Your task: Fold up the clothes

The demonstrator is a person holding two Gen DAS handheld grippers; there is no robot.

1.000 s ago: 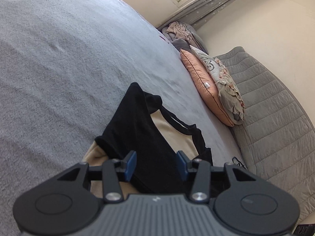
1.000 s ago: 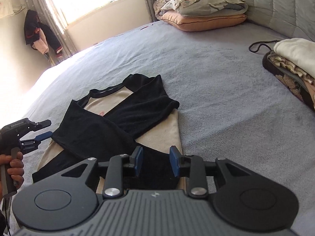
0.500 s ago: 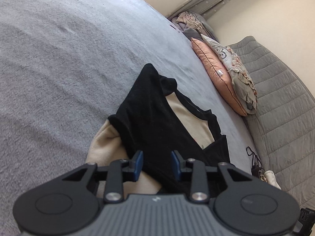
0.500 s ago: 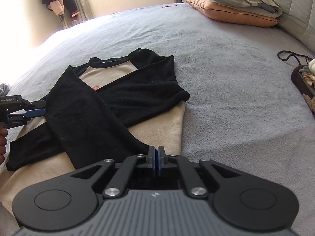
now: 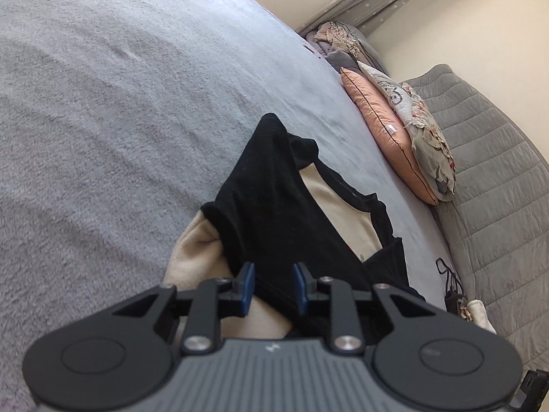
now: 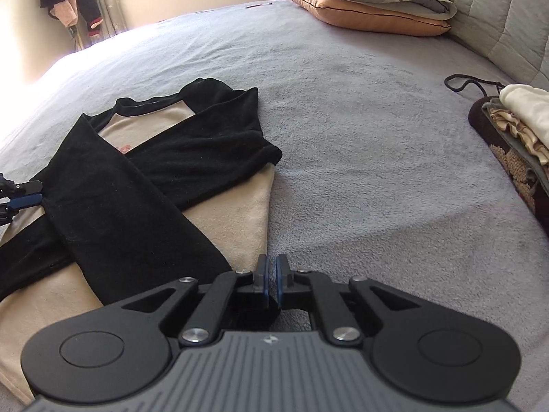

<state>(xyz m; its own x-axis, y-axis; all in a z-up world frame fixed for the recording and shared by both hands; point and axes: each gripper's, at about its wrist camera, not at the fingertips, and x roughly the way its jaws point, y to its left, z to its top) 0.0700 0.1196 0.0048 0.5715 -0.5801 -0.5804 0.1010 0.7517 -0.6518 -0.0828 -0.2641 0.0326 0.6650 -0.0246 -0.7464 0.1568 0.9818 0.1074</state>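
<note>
A beige shirt (image 6: 236, 216) with black sleeves (image 6: 137, 206) folded across its front lies flat on the grey bed (image 6: 377, 144). My right gripper (image 6: 271, 266) is down at the shirt's lower right hem edge, with its pads nearly together and pinching the fabric there. In the left wrist view the shirt (image 5: 343, 213) runs away from me. My left gripper (image 5: 272, 274) is over its other side; its jaws are closing with the edge of a black sleeve (image 5: 274, 206) between them, the pads still apart. The left gripper (image 6: 24, 194) also shows at the shirt's left edge.
Stacked pillows (image 6: 370, 17) lie at the head of the bed against a grey quilted headboard (image 5: 497, 178). A pile of folded clothes (image 6: 521, 130) and a black cord (image 6: 459, 80) sit at the right. Clothes (image 6: 68, 0) hang in the far corner.
My right gripper dropped toward the shirt's hem and its jaws went from apart to nearly together. The left jaws narrowed around the black sleeve edge, with the hand staying in place.
</note>
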